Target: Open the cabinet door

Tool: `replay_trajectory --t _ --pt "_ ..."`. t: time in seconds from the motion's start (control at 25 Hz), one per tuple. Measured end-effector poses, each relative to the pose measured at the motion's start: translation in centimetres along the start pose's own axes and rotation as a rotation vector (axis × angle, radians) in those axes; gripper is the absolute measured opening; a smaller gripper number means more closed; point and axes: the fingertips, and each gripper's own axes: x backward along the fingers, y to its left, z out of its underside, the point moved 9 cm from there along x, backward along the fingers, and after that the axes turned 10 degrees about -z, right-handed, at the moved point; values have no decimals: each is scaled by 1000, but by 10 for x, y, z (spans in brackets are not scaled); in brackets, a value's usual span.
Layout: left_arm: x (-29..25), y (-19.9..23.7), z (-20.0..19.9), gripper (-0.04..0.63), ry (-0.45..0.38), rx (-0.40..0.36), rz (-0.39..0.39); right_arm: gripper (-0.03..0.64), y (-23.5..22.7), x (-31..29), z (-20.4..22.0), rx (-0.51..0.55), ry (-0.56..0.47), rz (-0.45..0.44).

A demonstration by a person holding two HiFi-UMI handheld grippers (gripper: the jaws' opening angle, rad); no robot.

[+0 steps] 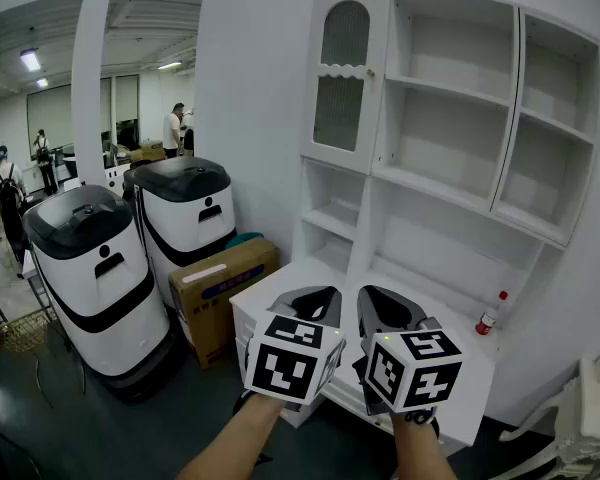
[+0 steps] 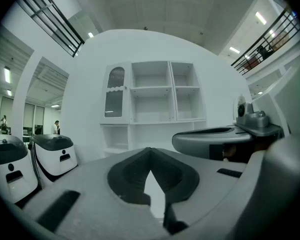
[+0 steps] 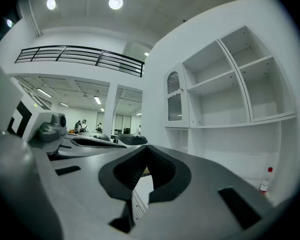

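A tall white cabinet stands against the wall, and its one door (image 1: 345, 78), with an arched mesh panel and a small knob (image 1: 370, 72), is closed at the upper left. The same door (image 2: 115, 91) shows in the left gripper view and the door (image 3: 174, 96) again in the right gripper view. Both grippers hang side by side well short of the cabinet, level, in front of its low counter (image 1: 270, 293). My left gripper (image 1: 315, 300) is shut and empty, its jaws (image 2: 150, 151) together. My right gripper (image 1: 380, 306) is shut too, with nothing between its jaws (image 3: 149, 151).
Open shelves (image 1: 460, 118) fill the cabinet right of the door. A red-capped bottle (image 1: 490, 313) stands on the counter at the right. Two white-and-black machines (image 1: 90, 268) (image 1: 185, 208) and a cardboard box (image 1: 220, 288) sit on the floor at the left. People stand far off at the back left.
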Motion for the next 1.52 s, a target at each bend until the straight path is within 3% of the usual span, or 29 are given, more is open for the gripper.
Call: replay_trajectory --t 0.76,1.52 --pt "-26 38 2 5 -7 8 75 21 2 -41 0 -16 0 51" --pt "-145 21 -19 5 -28 -30 9 21 -112 -104 -5 1 -42 -22"
